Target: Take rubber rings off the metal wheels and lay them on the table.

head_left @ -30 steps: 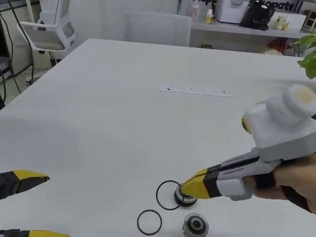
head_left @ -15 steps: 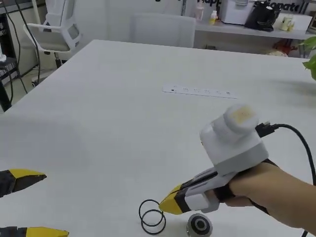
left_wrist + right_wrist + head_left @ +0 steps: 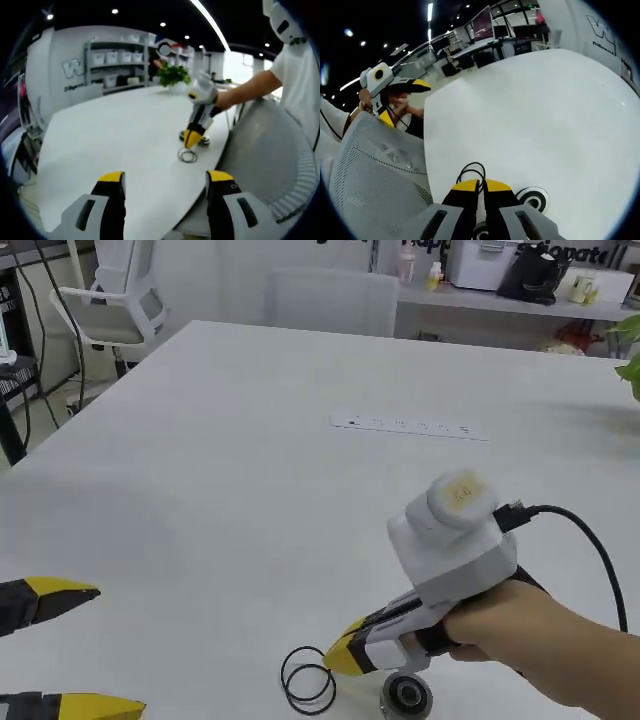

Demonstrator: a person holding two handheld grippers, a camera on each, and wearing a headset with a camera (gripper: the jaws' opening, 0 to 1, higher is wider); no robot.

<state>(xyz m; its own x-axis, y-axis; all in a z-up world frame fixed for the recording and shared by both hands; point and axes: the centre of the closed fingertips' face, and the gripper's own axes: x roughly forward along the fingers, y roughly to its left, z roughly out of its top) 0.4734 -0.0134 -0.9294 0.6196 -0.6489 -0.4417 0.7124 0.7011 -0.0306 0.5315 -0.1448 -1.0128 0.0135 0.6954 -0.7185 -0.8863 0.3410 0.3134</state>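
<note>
Two black rubber rings (image 3: 308, 678) lie overlapped on the white table (image 3: 250, 470), also seen in the left gripper view (image 3: 187, 156) and the right gripper view (image 3: 470, 172). My right gripper (image 3: 338, 660) rests low over the table with its yellow jaws pressed together (image 3: 481, 186) at the near edge of the upper ring. A metal wheel (image 3: 407, 695) stands just right of it (image 3: 534, 198). My left gripper (image 3: 75, 650) hovers at the lower left, jaws wide apart (image 3: 162, 180) and holding nothing.
A white power strip (image 3: 408, 426) lies mid-table. An office chair (image 3: 110, 300) stands at the far left corner, a plant (image 3: 630, 350) at the right edge. A grey mesh chair back (image 3: 270, 150) sits close by the table's near edge.
My right gripper slid left off a wheel, dragging a ring beside the one lying loose. In the last half second it barely moved. The left gripper stayed put.
</note>
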